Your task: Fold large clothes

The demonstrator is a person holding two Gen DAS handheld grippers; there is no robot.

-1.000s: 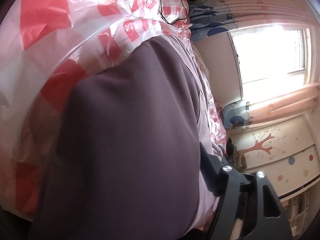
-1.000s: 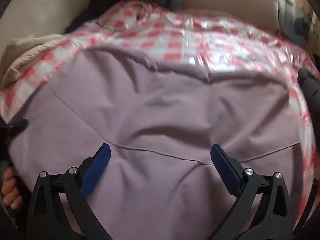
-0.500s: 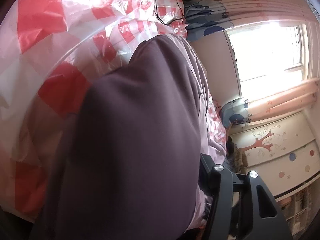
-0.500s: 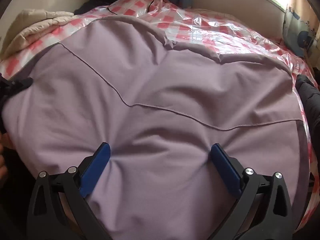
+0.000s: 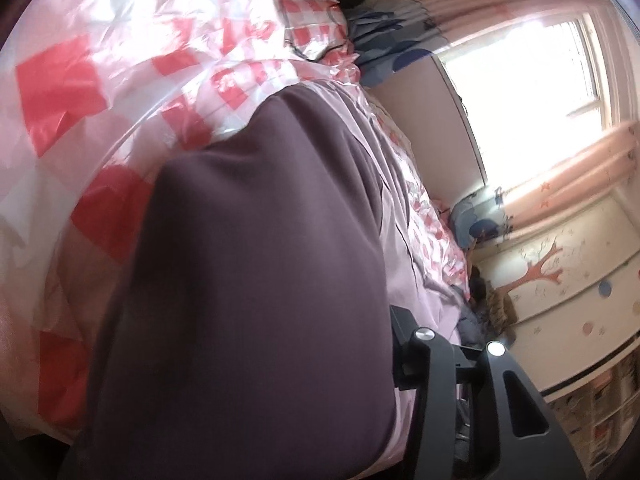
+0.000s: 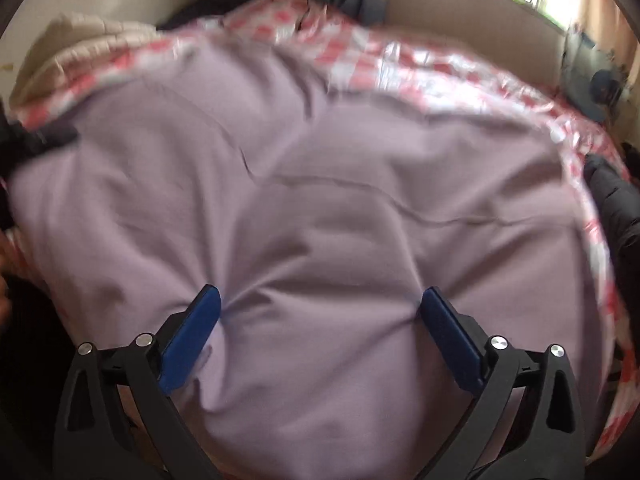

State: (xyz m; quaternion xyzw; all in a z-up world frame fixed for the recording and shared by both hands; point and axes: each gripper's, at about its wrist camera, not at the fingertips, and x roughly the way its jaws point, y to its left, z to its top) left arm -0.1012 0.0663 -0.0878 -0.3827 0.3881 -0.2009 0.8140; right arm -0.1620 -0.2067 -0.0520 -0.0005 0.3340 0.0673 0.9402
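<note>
A: How far is the folding, as you judge it?

B: Early, I think. The lilac garment (image 6: 320, 200) lies spread over most of the checked plastic sheet (image 6: 460, 76), with wrinkles and a long seam across the middle of the right wrist view. I see no finished fold there. Nearly all the work is left.

A: And the right gripper (image 6: 320, 312)?

B: Its jaws stand wide apart, low in the frame. Both blue pads (image 6: 192, 336) press down on the cloth, and creases run out from each tip. The fabric lies between and under them, not pinched.

A: The left gripper (image 5: 404, 344)?

B: Its jaws are closing. A dark bulge of the garment (image 5: 248, 280) fills the centre and lower left of that view and hides one finger, so I cannot tell if the cloth is already clamped.
</note>
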